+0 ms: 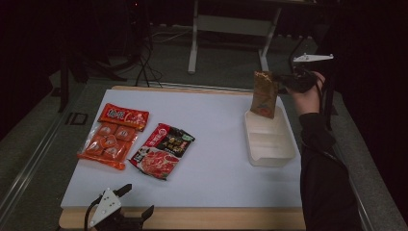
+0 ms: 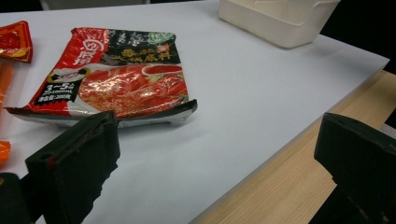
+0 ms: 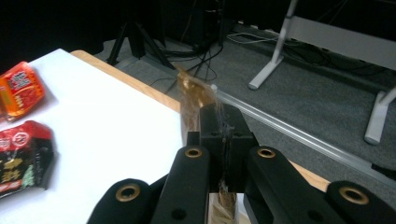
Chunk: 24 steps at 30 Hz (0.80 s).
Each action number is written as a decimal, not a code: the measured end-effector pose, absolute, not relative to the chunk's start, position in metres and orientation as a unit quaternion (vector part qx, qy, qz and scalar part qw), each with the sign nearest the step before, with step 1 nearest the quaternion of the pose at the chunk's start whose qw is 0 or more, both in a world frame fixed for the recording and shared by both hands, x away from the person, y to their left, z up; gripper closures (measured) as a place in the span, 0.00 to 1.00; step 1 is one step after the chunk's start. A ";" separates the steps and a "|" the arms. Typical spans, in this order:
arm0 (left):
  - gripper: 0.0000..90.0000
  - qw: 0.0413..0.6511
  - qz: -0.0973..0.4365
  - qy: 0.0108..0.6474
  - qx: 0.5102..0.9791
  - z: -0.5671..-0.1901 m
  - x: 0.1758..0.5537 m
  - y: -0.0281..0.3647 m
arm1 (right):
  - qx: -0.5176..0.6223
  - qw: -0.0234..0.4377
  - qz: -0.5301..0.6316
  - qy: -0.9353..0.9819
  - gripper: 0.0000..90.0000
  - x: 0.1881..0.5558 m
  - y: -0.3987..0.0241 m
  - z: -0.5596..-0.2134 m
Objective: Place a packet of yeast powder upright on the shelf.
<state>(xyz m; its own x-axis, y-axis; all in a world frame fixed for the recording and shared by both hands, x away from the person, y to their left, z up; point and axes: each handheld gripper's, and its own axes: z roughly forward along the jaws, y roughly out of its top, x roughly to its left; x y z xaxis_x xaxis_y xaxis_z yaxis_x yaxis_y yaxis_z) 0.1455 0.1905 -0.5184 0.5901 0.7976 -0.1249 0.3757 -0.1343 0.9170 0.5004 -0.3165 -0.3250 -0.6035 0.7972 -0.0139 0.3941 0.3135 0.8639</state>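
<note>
My right gripper (image 1: 280,83) is shut on the top edge of a brown-gold packet (image 1: 265,94), which hangs upright over the far end of a white tray (image 1: 284,155). In the right gripper view the packet (image 3: 192,100) sticks out between the closed jaws. My left gripper (image 1: 135,201) rests at the table's near edge, open with nothing between its jaws; its two black fingertips (image 2: 77,161) frame a red-and-black sauce packet (image 2: 116,74). That sauce packet (image 1: 162,150) lies mid-table, beside an orange packet (image 1: 114,136).
A white mat (image 1: 211,178) covers the wooden table (image 1: 226,217). Beyond the table's far edge stand a metal frame (image 1: 193,43), cables (image 1: 144,57) and a tripod (image 3: 135,35) on grey floor. A dark-sleeved forearm (image 1: 322,173) runs along the right side.
</note>
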 end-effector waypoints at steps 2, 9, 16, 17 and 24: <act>0.01 0.518 0.203 0.405 0.726 -0.519 0.145 0.191 | 0.385 0.227 0.441 0.778 0.99 0.503 -0.317 -0.329; 0.01 0.516 0.202 0.405 0.727 -0.519 0.146 0.190 | 0.381 0.198 0.460 0.777 0.99 0.505 -0.315 -0.345; 0.01 0.515 0.201 0.404 0.729 -0.519 0.146 0.190 | 0.383 0.186 0.460 0.779 0.99 0.504 -0.313 -0.355; 0.01 0.514 0.202 0.404 0.729 -0.519 0.146 0.190 | 0.386 0.185 0.457 0.780 0.99 0.504 -0.313 -0.358; 0.01 0.513 0.201 0.401 0.732 -0.519 0.147 0.189 | 0.422 0.173 0.438 0.775 0.98 0.505 -0.323 -0.384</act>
